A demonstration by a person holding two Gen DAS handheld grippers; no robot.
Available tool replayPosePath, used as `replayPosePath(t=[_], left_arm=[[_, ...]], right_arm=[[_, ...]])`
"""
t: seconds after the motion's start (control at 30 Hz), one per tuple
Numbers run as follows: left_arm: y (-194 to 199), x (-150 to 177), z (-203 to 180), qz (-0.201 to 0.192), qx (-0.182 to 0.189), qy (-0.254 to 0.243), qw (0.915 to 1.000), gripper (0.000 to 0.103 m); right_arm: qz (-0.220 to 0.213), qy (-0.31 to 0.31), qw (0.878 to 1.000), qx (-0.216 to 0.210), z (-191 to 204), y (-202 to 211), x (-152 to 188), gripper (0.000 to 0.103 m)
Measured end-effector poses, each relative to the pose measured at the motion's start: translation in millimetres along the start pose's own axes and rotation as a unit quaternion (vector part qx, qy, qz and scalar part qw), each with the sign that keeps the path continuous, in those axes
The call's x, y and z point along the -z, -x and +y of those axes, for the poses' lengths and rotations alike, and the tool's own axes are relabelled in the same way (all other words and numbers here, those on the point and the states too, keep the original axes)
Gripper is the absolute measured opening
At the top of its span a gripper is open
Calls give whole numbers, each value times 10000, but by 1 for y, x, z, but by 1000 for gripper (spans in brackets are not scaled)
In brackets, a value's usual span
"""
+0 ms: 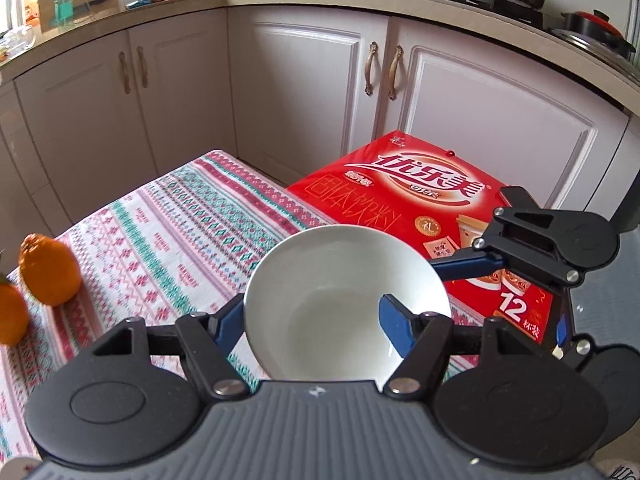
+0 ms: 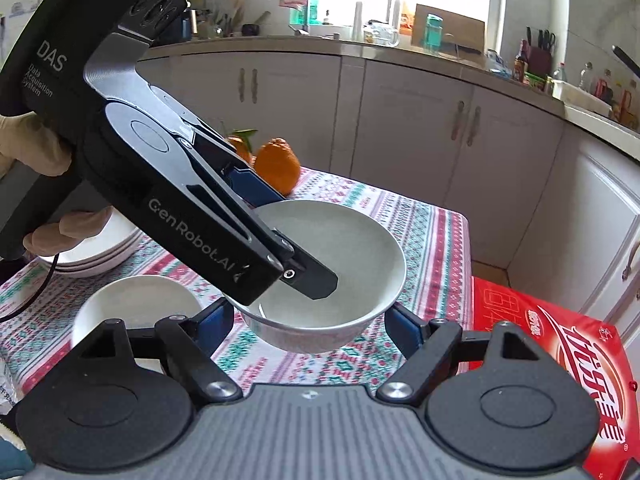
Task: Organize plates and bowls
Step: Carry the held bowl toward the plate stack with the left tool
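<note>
A white bowl (image 1: pixel 340 296) (image 2: pixel 332 276) is held above the patterned tablecloth. My left gripper (image 1: pixel 312 316) is shut on its rim, one finger inside the bowl and one outside; it also shows in the right wrist view (image 2: pixel 280 236). My right gripper (image 2: pixel 308 320) is open, its blue fingers on either side of the bowl's base, not clearly touching; it also shows in the left wrist view (image 1: pixel 472 264) behind the bowl. A second white bowl (image 2: pixel 136 308) stands on the cloth at the left. A stack of white plates (image 2: pixel 96 252) lies behind it.
Two oranges (image 1: pixel 50 270) (image 2: pixel 277 166) lie on the tablecloth (image 1: pixel 160 220). A red drink carton (image 1: pixel 420 204) (image 2: pixel 560 344) stands past the table's edge. White cabinets and a cluttered counter (image 1: pixel 360 0) surround the table.
</note>
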State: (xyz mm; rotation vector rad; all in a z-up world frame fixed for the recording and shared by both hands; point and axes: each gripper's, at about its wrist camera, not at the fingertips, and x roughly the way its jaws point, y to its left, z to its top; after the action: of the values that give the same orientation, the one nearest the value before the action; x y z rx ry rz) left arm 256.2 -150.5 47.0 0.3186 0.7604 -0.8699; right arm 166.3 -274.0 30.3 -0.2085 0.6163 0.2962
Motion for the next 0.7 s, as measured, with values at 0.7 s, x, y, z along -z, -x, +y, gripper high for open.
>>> replayPosePath(t=[0.7], left_arm=[[61,62,6,-110,-360,421,9984,70]], right_arm=[[-25,306,9984,-480,69,17,2,86]])
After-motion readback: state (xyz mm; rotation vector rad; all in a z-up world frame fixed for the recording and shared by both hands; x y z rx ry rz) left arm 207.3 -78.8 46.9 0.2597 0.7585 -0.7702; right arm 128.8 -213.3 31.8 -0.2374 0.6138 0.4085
